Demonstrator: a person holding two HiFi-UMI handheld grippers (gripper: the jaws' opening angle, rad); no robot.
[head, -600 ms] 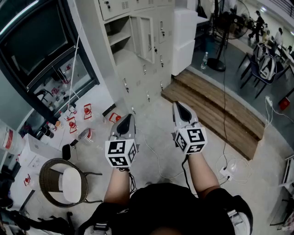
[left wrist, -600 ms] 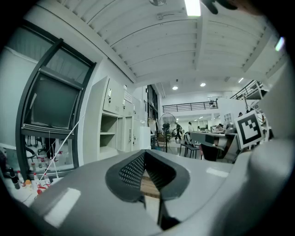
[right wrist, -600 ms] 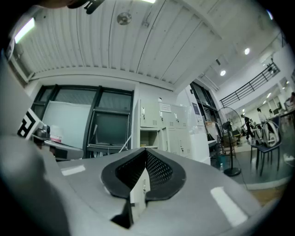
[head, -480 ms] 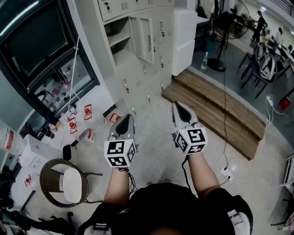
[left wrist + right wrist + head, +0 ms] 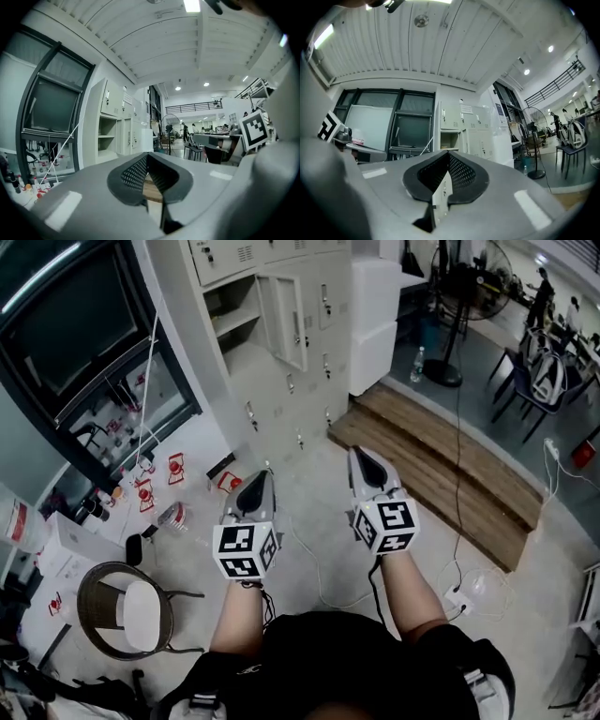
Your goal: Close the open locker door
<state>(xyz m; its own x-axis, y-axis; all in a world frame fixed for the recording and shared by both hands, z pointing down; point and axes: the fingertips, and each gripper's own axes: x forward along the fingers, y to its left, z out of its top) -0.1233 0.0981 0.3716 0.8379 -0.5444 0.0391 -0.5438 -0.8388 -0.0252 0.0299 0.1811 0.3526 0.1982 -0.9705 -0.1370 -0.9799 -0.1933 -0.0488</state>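
Read jaws of left gripper (image 5: 149,161) as pressed together at the tips, nothing pinched. Same for right gripper (image 5: 449,160). Saw both held out side by side over the floor (image 5: 319,474), aimed toward the locker bank (image 5: 281,390) and well apart from it.

Located the open locker door (image 5: 284,315) in the upper part of the bank's left column. Swung outward, apparently hinged on the right side of its opening. Noted the other doors in view as flush.

Judged step in hand: approach, no contact yet. Expect next move to call for closing the gap to the bank, bringing one gripper up to door height, setting the shut jaws against the door's outer face near its free edge, and pushing until flush. No need to spread the jaws for a push.

Checked the open compartment (image 5: 228,313): one shelf across it, nothing seen on shelf or bottom. Deep corners in shadow, not confirmed.
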